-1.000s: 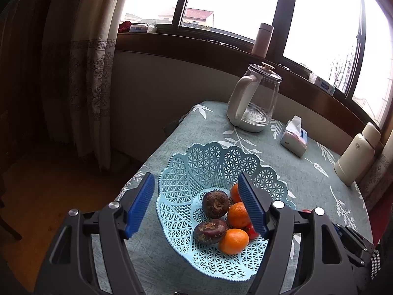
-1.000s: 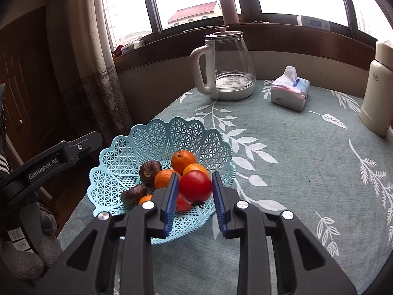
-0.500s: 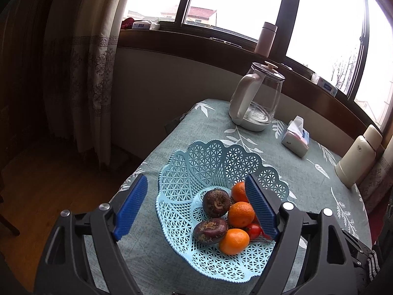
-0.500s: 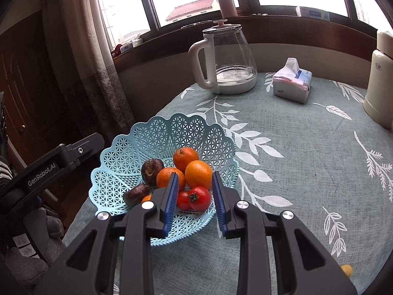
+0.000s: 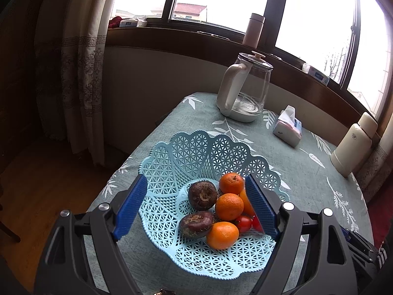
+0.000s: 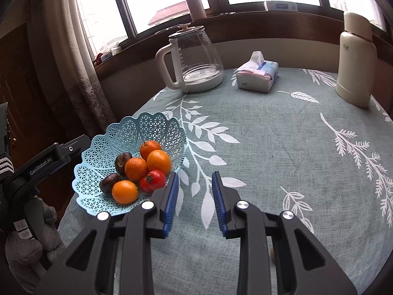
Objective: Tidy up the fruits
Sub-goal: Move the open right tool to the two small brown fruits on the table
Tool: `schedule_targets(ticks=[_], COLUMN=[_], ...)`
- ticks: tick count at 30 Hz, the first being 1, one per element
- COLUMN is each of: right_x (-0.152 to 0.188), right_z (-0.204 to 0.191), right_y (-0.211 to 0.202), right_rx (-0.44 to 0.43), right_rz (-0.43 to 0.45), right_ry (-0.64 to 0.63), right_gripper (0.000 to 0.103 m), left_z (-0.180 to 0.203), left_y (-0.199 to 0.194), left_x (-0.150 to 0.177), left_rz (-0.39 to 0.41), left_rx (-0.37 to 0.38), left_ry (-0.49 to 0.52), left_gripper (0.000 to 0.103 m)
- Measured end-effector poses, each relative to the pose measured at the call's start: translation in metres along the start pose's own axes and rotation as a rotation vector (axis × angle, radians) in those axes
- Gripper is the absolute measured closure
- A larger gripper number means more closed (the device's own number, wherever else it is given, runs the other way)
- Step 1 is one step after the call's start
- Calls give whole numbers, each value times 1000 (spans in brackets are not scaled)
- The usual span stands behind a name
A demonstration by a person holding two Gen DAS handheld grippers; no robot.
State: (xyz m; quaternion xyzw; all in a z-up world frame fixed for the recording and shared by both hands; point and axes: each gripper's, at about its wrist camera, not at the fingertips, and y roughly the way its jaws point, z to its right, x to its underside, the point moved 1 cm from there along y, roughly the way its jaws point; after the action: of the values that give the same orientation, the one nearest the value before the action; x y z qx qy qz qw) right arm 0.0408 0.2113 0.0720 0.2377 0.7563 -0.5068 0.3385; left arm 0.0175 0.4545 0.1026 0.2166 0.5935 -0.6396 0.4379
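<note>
Basket [image 6: 137, 132] holding 4 oranges, 2 tomatoes, 2 dark fruits; left gripper [image 5: 196, 206] wide open around it, right gripper [image 6: 194, 201] beside it, parted, empty.

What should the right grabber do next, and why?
Probably swing right toward the table's near edge: the right gripper is open and empty beside the basket, and a small orange thing, maybe a stray fruit, peeks out there.
</note>
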Motion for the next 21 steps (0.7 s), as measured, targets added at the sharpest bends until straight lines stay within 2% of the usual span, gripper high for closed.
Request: schedule_targets(ticks=[11,21], right_x=[28,54], right_z=[85,102], right_y=[-27,-35], right_rx=[167,173], right_rz=[-51,-93], right_ry=[86,108], right_gripper=[75,75], left_z=[13,21], left_y=[1,4], left_x=[6,10], left_rz=[-12,-26], left_rx=[24,28], left_ry=[28,47], left_gripper=[18,18])
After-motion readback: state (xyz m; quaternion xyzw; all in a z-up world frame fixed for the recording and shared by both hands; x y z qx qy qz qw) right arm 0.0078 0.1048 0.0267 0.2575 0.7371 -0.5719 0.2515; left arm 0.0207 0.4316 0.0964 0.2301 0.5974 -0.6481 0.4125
